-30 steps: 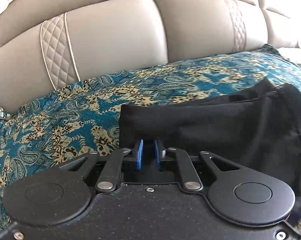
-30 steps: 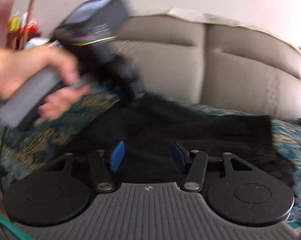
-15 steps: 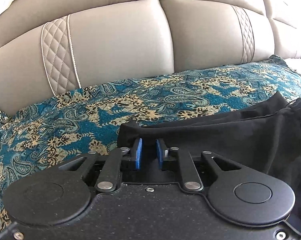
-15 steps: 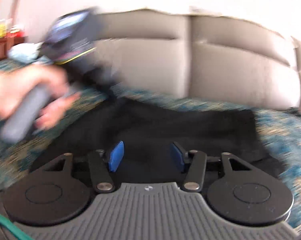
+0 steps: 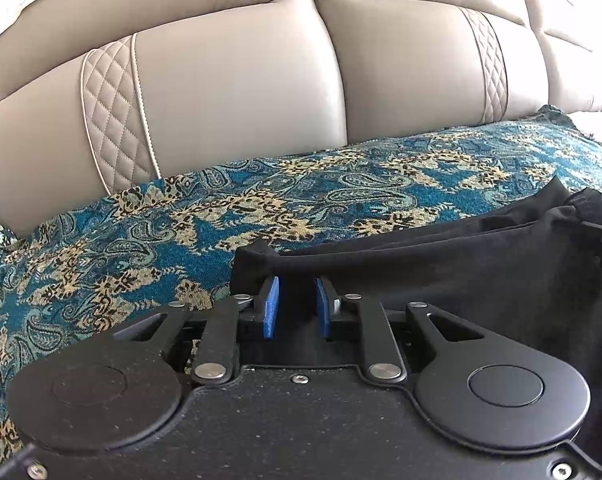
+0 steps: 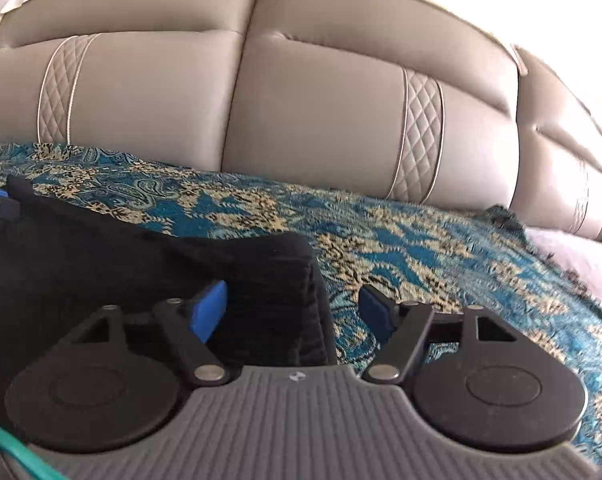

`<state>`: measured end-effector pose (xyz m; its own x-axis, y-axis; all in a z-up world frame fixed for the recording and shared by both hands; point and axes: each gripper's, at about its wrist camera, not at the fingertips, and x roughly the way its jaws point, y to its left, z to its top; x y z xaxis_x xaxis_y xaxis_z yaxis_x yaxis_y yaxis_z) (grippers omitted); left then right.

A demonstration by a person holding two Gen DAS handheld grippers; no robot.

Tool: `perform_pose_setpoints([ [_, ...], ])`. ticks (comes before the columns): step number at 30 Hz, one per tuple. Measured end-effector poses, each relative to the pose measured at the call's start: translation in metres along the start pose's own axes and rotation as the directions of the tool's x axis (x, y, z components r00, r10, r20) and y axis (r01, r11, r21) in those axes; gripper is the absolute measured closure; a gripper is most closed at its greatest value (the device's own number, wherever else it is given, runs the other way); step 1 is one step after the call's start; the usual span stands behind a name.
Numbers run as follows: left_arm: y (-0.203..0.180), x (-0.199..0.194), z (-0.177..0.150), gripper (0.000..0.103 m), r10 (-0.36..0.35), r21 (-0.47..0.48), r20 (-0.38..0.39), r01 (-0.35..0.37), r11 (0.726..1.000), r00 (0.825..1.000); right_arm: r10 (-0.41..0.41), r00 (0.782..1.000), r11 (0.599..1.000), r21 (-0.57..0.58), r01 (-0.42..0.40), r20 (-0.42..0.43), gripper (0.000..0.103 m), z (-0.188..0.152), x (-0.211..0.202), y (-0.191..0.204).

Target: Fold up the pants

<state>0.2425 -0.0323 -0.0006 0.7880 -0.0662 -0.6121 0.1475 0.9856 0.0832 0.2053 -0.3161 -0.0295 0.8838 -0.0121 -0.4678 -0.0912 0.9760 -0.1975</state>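
Grey leather sofa backs [image 5: 237, 92] with quilted diamond strips fill the space behind everything, and a teal-and-gold paisley throw [image 5: 149, 248] covers the seat. On that throw lie the black pants [image 5: 441, 264], folded into a layered stack whose far edges show as stepped ridges toward the right end of the seat.

From the left wrist view the stack runs out past the right border, so its full extent is lost, and dark hardware cuts in at that same border, too cropped to identify. The left gripper [image 5: 294, 307] has its jaws drawn close on a raised corner of the pants at the stack's left end, black cloth filling the narrow gap between the blue pads.

From the right wrist view the pants [image 6: 101, 264] spread off the left border, where a blue-and-black fragment of the other tool pokes in. The right gripper [image 6: 293, 312] has its jaws wide apart, straddling the right edge of the folded stack without pinching it; the right pad sits over bare throw [image 6: 441, 248].

A green cable [image 6: 17, 456] crosses the lower left corner. A pale cloth drapes over the sofa top. No legible writing is visible.
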Motion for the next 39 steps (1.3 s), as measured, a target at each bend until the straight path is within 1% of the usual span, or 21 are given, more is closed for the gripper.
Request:
perform_pose_setpoints([
  [6,-0.004,0.001,0.001,0.079,0.007,0.007,-0.003,-0.007,1.0,1.0,0.076,0.997,0.991,0.115,-0.072,-0.031,0.013,-0.004,0.006,-0.022],
  [11,-0.006,-0.001,0.002,0.076,0.012,0.005,-0.008,-0.012,1.0,1.0,0.15,0.988,0.973,0.183,-0.139,-0.048,0.011,-0.006,0.014,-0.035],
  [14,-0.002,-0.015,0.004,0.058,-0.012,-0.037,0.007,0.012,0.999,1.0,0.171,0.984,0.968,0.195,-0.159,-0.047,0.011,-0.007,0.015,-0.038],
  [15,0.001,-0.022,0.003,0.056,-0.024,-0.056,0.025,0.026,0.998,0.999,0.178,0.983,0.966,0.197,-0.166,-0.046,0.011,-0.008,0.016,-0.039],
  [17,0.009,-0.034,0.0,0.054,-0.05,-0.087,0.039,0.053,0.995,0.998,0.198,0.979,0.961,0.207,-0.185,-0.046,0.011,-0.008,0.017,-0.042],
  [21,0.031,-0.048,-0.009,0.051,-0.082,-0.156,0.02,0.085,0.984,0.996,0.24,0.97,0.944,0.245,-0.222,-0.048,0.011,-0.01,0.021,-0.049],
  [25,0.052,-0.044,-0.022,0.051,-0.117,-0.243,-0.033,0.106,0.964,0.993,0.257,0.966,0.939,0.248,-0.239,-0.041,0.012,-0.011,0.02,-0.049],
  [27,0.06,-0.039,-0.028,0.056,-0.159,-0.293,-0.051,0.137,0.946,0.986,0.26,0.965,0.937,0.252,-0.242,-0.04,0.013,-0.012,0.019,-0.049],
  [30,0.065,-0.033,-0.033,0.056,-0.216,-0.339,-0.052,0.186,0.922,0.975,0.266,0.963,0.934,0.256,-0.248,-0.038,0.015,-0.012,0.019,-0.05],
  [32,0.064,-0.029,-0.034,0.056,-0.23,-0.348,-0.055,0.198,0.917,0.972,0.27,0.962,0.932,0.259,-0.252,-0.037,0.016,-0.012,0.019,-0.051],
  [36,0.063,-0.022,-0.032,0.056,-0.236,-0.35,-0.052,0.204,0.914,0.97,0.282,0.959,0.929,0.261,-0.264,-0.033,0.019,-0.012,0.018,-0.051],
  [39,0.065,-0.018,-0.03,0.056,-0.246,-0.364,-0.043,0.214,0.906,0.968,0.293,0.956,0.925,0.264,-0.275,-0.031,0.021,-0.011,0.018,-0.05],
])
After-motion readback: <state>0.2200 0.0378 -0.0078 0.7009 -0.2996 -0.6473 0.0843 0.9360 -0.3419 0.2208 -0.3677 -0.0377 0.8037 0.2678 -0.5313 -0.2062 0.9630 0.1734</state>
